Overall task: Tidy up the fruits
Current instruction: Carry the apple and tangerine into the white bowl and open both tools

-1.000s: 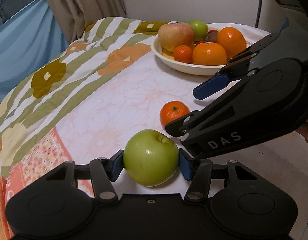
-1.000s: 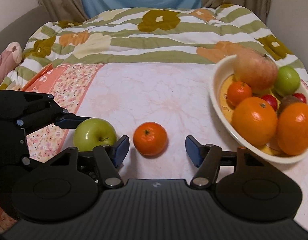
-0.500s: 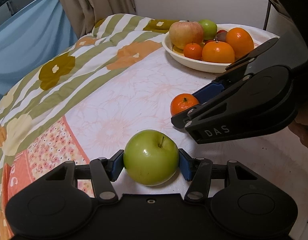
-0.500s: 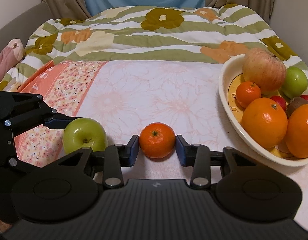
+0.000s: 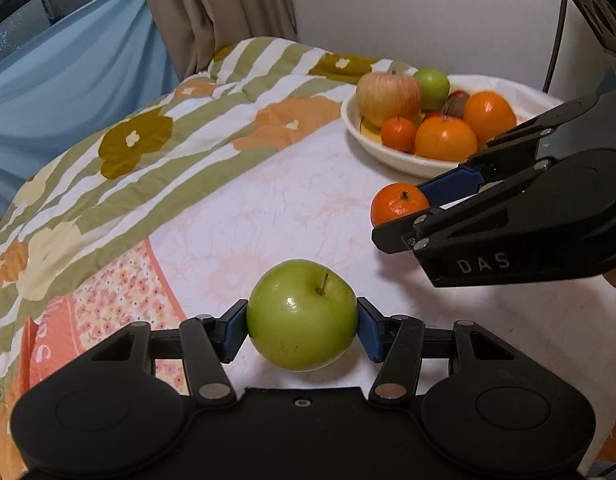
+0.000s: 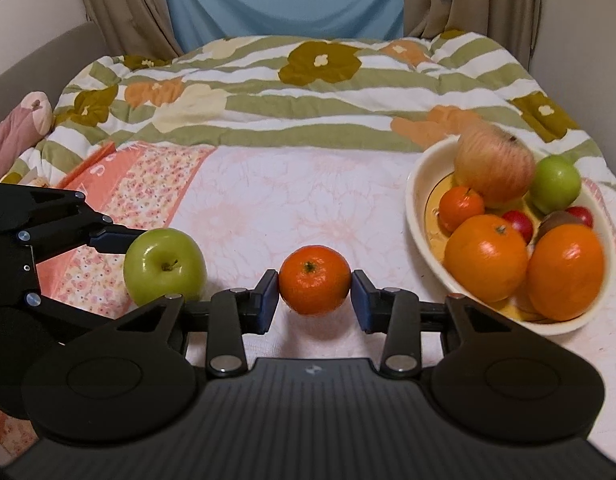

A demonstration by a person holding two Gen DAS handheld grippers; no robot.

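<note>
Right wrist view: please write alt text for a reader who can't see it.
The right tool is clamped on a tangerine above a floral bedspread. To its left the left tool holds a green apple. At right sits a cream bowl with oranges, another tangerine, apples and small red fruits.

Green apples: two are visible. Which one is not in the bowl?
The green apple clamped in the left tool, out on the bedspread; the other green apple sits at the bowl's far side.
</note>
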